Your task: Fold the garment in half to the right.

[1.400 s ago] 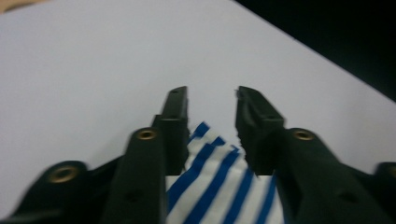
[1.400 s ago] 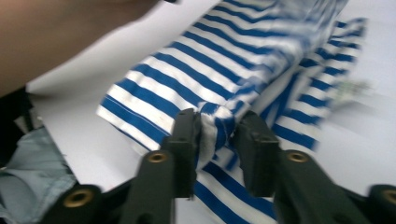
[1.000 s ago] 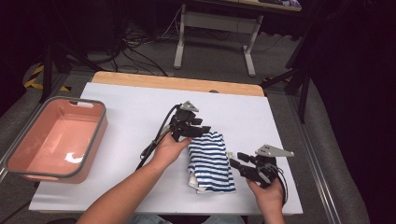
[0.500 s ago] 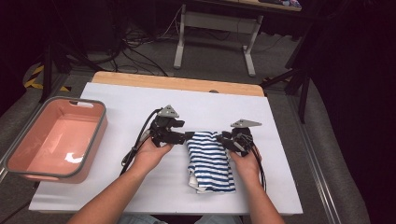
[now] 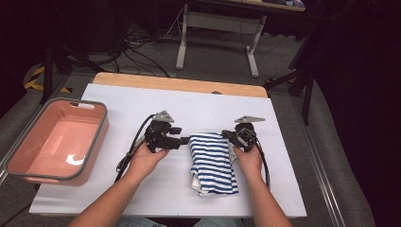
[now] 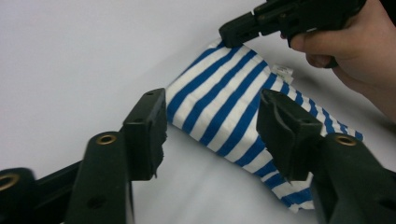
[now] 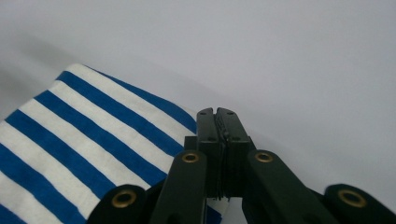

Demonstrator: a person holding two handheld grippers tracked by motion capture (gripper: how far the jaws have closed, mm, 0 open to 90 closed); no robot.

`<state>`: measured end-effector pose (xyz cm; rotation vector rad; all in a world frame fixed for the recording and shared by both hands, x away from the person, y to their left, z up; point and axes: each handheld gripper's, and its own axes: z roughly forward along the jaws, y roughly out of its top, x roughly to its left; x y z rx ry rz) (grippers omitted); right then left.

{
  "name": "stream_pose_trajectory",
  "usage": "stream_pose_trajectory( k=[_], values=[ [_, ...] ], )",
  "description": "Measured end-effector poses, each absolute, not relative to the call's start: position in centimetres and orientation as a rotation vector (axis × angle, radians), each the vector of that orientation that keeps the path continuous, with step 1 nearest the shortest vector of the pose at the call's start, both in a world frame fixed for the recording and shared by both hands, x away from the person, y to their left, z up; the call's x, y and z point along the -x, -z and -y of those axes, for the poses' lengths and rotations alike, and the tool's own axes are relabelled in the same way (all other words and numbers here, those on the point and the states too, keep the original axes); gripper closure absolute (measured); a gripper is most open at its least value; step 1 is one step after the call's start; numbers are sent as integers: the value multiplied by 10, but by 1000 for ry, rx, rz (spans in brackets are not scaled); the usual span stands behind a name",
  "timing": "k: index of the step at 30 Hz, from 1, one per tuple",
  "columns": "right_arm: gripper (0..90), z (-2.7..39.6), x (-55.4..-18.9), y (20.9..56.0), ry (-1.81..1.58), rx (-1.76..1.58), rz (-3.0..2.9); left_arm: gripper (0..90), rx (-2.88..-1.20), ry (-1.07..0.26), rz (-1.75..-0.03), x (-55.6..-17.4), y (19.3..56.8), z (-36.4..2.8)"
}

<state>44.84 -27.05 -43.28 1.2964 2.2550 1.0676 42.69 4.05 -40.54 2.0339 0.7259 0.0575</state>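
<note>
Left of the striped cloth [image 5: 213, 163] sits a pink bin [image 5: 56, 142]; left gripper [image 6: 210, 126] gapes at its corner, right gripper [image 7: 218, 114] has just clamped its far corner.

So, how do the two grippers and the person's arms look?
Both the left gripper and the right gripper are black, with two flat jaws joined by brass-coloured rivets. Each carries a grey three-cornered plate on top and trails a black cable. The forearms are bare, with no sleeves or gloves to see.

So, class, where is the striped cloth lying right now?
In the high view the striped cloth lies on the white table, between the left gripper and right gripper, right of the pink bin.
</note>
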Motion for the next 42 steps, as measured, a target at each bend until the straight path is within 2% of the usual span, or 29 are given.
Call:
stream_pose_trajectory(
  k=[5, 8, 12, 16, 21, 25, 36, 42],
  values=[
    [874, 273, -450, 441, -1027, -1308, -2259, 501, -2050, -41, -712, -425, 407, -36],
    [753, 276, -445, 438, -1027, -1304, -2222, 499, -2053, -38, -714, -425, 406, -38],
    [675, 277, -424, 424, -1124, -1255, -2209, 498, -2045, -36, -718, -423, 404, -44],
    [695, 266, -393, 418, -1220, -1114, -2272, 499, -2040, -32, -722, -421, 405, -48],
    [837, 246, -360, 409, -1319, -921, -2376, 511, -2048, -35, -712, -415, 407, -52],
    [883, 227, -343, 412, -1341, -829, -2470, 525, -2043, -27, -706, -408, 409, -58],
    [886, 200, -325, 451, -1181, -707, -2575, 534, -2053, -36, -725, -401, 412, -71],
    [874, 202, -325, 451, -1193, -716, -2576, 517, -2051, -22, -729, -404, 414, -68]
  ],
)
